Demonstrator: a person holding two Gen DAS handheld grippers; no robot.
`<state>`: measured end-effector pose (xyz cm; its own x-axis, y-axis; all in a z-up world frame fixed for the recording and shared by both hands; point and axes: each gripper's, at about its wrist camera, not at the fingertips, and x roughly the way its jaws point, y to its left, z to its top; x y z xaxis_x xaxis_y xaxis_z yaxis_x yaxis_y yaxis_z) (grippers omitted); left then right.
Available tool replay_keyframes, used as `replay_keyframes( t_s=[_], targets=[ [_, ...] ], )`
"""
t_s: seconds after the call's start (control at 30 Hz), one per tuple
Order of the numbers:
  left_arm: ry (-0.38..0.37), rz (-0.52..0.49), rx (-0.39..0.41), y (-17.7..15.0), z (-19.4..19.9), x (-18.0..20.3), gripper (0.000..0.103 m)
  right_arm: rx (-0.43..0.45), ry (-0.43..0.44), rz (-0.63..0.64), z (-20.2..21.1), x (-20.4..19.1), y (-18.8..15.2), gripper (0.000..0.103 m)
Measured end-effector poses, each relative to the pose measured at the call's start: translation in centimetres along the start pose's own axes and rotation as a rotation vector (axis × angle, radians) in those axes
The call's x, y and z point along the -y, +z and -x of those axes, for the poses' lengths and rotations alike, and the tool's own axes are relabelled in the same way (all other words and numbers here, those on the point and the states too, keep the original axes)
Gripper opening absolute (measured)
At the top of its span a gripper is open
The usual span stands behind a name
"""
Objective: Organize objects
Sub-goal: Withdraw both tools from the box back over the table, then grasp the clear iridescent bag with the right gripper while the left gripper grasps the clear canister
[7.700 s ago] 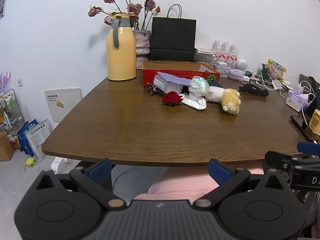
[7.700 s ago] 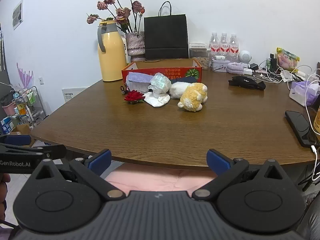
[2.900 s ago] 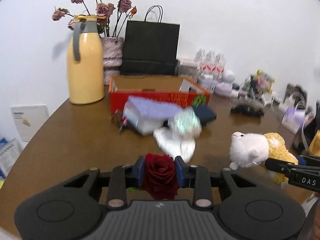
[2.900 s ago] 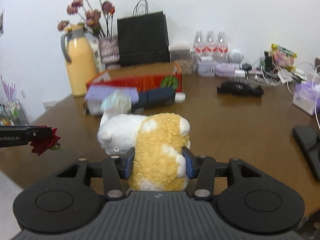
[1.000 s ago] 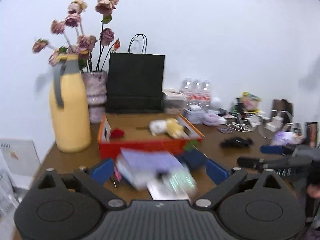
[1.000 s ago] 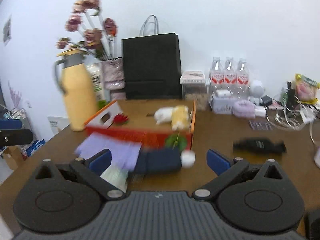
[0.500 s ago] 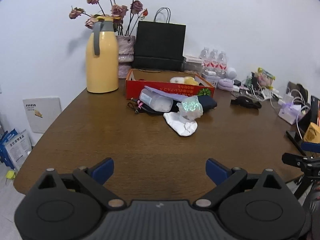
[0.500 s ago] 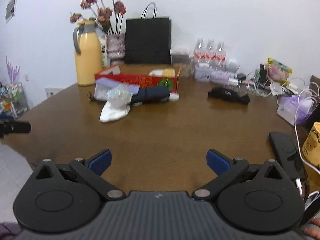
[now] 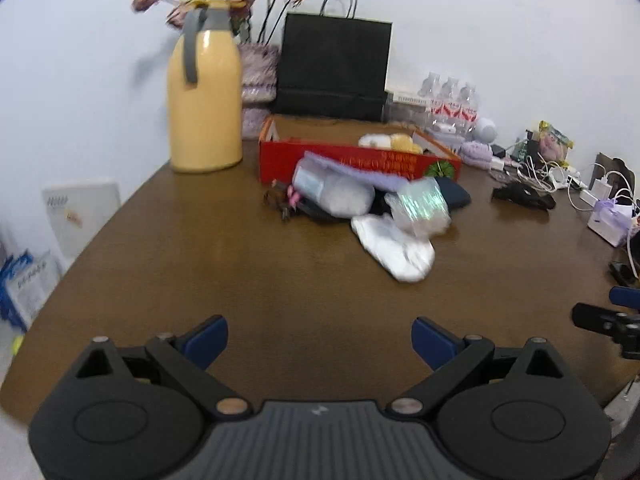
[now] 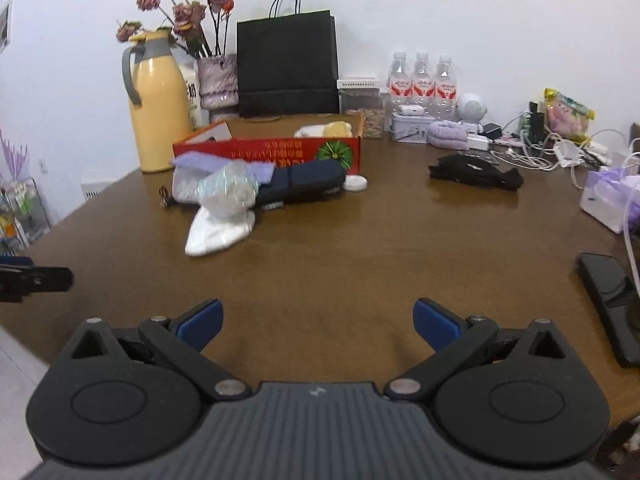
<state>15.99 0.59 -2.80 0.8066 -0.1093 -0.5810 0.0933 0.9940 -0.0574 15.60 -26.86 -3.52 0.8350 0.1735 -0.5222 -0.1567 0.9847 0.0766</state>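
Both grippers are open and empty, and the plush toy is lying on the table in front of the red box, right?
Not quite. The plush toy lies inside the red box, as the right wrist view shows. Both the left gripper and right gripper are open and empty.

At the back left, a yellow thermos jug [image 10: 160, 108] with a grey handle stands on the brown table [image 10: 360, 248]. Just beside it, a purple vase [image 10: 218, 80] holds dried roses [image 10: 188, 4]. A black paper bag [image 10: 287, 66] stands upright against the wall. To its right, 3 water bottles [image 10: 422, 80] stand in a row. Far right, tangled white cables [image 10: 532, 156], a black phone [image 10: 608, 288] flat near the edge.
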Motion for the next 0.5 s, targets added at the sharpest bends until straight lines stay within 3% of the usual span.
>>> replay_keyframes(
  t_s=[0.1, 0.2, 0.37, 0.5],
  targets=[
    [0.021, 0.031, -0.012, 1.9, -3.7, -1.2, 0.096, -0.018, 0.016, 0.004, -2.8, -0.7, 1.2, 0.103],
    [-0.031, 0.065, 0.026, 4.3, -6.2, -2.1, 0.096, -0.032, 0.041, 0.025, -5.7, -1.7, 2.4, 0.103],
    [-0.042, -0.023, 0.082, 8.4, -10.4, -1.5, 0.097, -0.002, 0.078, 0.063, -8.9, -3.5, 4.5, 0.103],
    [-0.125, -0.027, 0.104, 11.0, -12.9, -1.0, 0.098, 0.011, 0.105, 0.081, -11.2, -5.1, 5.8, 0.103]
  ],
)
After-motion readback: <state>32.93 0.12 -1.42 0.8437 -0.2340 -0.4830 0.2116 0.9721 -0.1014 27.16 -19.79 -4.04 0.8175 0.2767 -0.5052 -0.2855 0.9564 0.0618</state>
